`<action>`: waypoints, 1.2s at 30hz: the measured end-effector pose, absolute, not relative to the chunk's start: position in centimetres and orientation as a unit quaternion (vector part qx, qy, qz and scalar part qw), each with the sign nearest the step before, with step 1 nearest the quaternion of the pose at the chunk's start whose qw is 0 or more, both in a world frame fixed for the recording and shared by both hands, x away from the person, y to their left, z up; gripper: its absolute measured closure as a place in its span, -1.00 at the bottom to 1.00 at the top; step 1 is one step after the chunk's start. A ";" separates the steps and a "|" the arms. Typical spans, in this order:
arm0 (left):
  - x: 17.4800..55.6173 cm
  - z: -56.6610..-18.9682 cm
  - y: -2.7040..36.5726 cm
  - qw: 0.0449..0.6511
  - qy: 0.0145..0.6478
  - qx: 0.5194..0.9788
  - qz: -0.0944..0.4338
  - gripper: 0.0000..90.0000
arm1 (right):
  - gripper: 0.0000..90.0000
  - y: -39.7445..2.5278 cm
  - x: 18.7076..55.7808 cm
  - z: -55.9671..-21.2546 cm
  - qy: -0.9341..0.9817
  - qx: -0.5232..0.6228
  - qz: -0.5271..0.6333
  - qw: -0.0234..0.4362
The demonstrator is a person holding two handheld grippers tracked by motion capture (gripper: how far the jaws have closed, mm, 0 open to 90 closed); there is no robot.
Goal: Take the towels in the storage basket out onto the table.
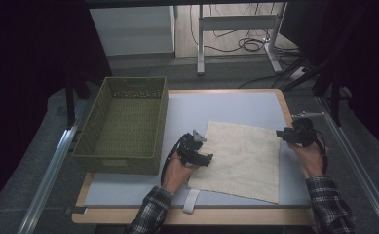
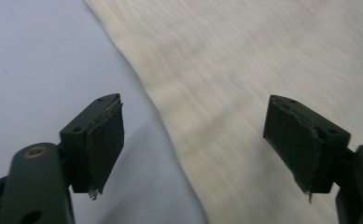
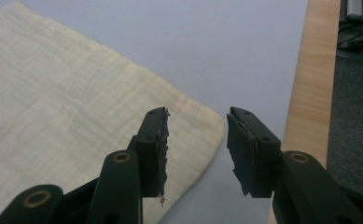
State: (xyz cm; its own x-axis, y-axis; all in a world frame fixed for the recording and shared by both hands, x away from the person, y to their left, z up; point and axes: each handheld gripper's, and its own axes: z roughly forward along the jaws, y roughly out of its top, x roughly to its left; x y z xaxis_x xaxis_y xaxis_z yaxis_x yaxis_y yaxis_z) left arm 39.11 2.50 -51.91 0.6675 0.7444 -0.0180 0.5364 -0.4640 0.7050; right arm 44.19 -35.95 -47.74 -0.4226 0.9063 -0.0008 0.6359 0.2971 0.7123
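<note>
A cream cloth (image 1: 240, 158) lies flat on the pale mat (image 1: 226, 107) in the high view. My left gripper (image 1: 204, 157) hovers at the cloth's left edge, and its own view shows the jaws wide open, straddling the edge of the cloth (image 2: 244, 84), nothing between them. My right gripper (image 1: 282, 136) sits at the cloth's far right corner. In the right gripper view its jaws stand open just over that corner of the cloth (image 3: 76, 107), the left fingertip (image 3: 157, 135) above the fabric.
An empty olive woven basket (image 1: 123, 124) stands on the left part of the table. The table's wooden edge (image 3: 312, 98) runs close on the right of the right gripper. A white strap (image 1: 192, 201) lies at the front edge.
</note>
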 end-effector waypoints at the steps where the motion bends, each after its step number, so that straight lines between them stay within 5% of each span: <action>1: 39.7 -51.8 2.5 0.352 0.384 0.840 0.149 -0.51 | 0.30 -36.2 44.2 -47.9 0.776 0.498 0.328 0.204; 10: 45.6 -51.4 1.9 0.366 0.394 0.829 0.155 -0.07 | 0.54 -36.8 44.9 -49.1 0.773 0.501 0.338 0.194; 18: 50.1 -52.3 1.6 0.357 0.405 0.827 0.155 0.23 | 0.55 -37.1 45.6 -49.5 0.763 0.512 0.339 0.199; 32: 52.0 -53.3 0.1 0.355 0.410 0.823 0.168 0.03 | 0.44 -36.8 47.2 -51.4 0.764 0.514 0.340 0.189; 36: 51.8 -53.5 0.2 0.368 0.421 0.816 0.150 0.25 | 0.66 -36.0 47.4 -51.5 0.772 0.506 0.328 0.204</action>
